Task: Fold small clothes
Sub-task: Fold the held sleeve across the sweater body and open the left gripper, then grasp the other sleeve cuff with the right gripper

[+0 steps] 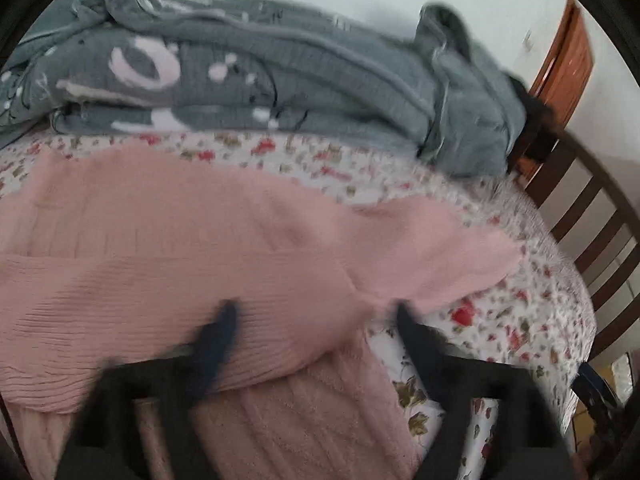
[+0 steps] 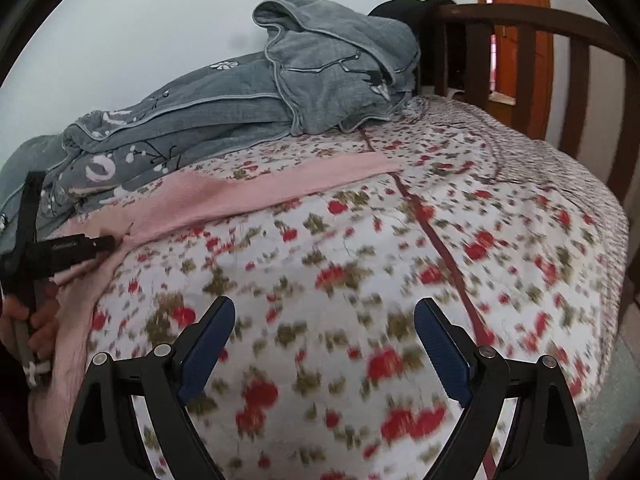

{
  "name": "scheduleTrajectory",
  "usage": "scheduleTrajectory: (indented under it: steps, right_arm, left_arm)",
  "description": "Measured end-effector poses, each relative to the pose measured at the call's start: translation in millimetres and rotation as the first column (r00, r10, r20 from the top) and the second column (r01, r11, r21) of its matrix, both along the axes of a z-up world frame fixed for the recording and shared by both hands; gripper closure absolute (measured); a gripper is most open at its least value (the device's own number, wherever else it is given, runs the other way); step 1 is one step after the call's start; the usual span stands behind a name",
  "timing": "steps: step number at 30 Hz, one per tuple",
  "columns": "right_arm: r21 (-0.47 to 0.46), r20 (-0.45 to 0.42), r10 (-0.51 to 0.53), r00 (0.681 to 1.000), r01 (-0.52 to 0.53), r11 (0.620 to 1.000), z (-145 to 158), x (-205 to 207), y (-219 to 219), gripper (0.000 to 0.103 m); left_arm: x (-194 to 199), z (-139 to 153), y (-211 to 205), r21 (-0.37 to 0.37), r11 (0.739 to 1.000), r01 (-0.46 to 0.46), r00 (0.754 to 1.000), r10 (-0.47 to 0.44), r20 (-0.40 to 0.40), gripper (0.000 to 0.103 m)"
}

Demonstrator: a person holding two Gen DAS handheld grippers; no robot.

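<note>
A: Left wrist view?
B: Blurred. Left gripper (image 1: 312, 316) spread wide, nothing pinched, over the pink knit garment (image 1: 180, 240) lying flat on the floral bedspread (image 1: 500, 320). Grey blanket (image 1: 280, 80) heaped behind.
A: Right wrist view?
B: Right gripper (image 2: 324, 316) spread, empty, above bare bedspread. Garment lies at left, sleeve stretched toward the middle. Wooden bed rail (image 2: 576, 80) at right.

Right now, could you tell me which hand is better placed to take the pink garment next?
Probably the left: its open fingers hover over the pink garment, while the right gripper hangs open above bare floral sheet.
</note>
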State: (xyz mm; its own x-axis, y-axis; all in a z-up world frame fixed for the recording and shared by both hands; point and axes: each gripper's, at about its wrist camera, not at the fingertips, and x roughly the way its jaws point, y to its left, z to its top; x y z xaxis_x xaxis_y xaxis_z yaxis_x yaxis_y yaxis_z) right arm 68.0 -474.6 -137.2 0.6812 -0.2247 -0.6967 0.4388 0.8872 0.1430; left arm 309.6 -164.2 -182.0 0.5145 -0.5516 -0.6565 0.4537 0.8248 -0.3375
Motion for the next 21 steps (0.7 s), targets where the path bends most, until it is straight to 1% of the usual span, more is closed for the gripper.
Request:
scheduleTrajectory:
  steps: [1,3,6,9,11,13,14,16,18,21]
  right_arm:
    - [0.009,-0.003,0.016,1.0,-0.016,1.0,0.6,11.9,-1.2,0.013]
    - [0.012,0.005,0.038,0.999,-0.038,0.999,1.5,32.9,-2.7,0.013]
    - [-0.001,-0.004,0.032,0.999,-0.032,0.999,0.9,62.5,-10.3,0.013]
    - [0.025,-0.01,0.005,1.0,-0.005,1.0,-2.3,89.3,-26.0,0.013]
    - [0.047,-0.009,-0.011,1.0,0.012,0.999,-5.4,103.2,-37.8,0.02]
    - [0.043,-0.026,-0.031,0.999,0.032,0.999,-8.0,118.0,-50.5,0.03]
    - [0.046,-0.037,-0.037,0.999,0.039,0.998,-9.5,124.5,-56.4,0.032]
    - [0.074,-0.055,-0.037,0.998,0.041,0.996,-12.7,138.4,-69.5,0.045]
    - [0.111,-0.073,-0.034,0.997,0.042,0.993,-17.2,149.0,-80.0,0.046]
    - [0.177,-0.14,-0.055,0.989,0.08,0.981,-34.4,165.9,-95.1,0.046]
  left_arm:
    - [-3.9,0.3,2.7,-0.03,1.0,0.007,1.0,-0.007,0.014,0.016]
    - [-6.8,2.6,9.6,-0.076,0.997,0.019,1.0,-0.018,0.013,0.016]
    - [-0.2,3.1,15.5,-0.108,0.994,0.0,1.0,0.0,0.001,0.016]
    - [5.7,1.3,15.7,-0.12,0.993,-0.012,1.0,0.011,-0.015,0.016]
    - [7.1,0.8,15.0,-0.127,0.992,-0.008,1.0,0.006,-0.013,0.016]
    - [7.5,0.2,14.9,-0.134,0.991,-0.005,1.0,0.004,-0.005,0.016]
    - [8.0,-0.2,14.3,-0.137,0.991,-0.003,1.0,0.002,-0.005,0.016]
    - [9.7,-1.4,14.2,-0.142,0.99,0.004,1.0,-0.006,-0.015,0.016]
    - [12.8,-3.4,13.6,-0.147,0.989,0.005,0.999,-0.009,-0.032,0.016]
    - [14.6,-4.8,14.9,-0.154,0.988,-0.006,0.999,-0.001,-0.042,0.016]
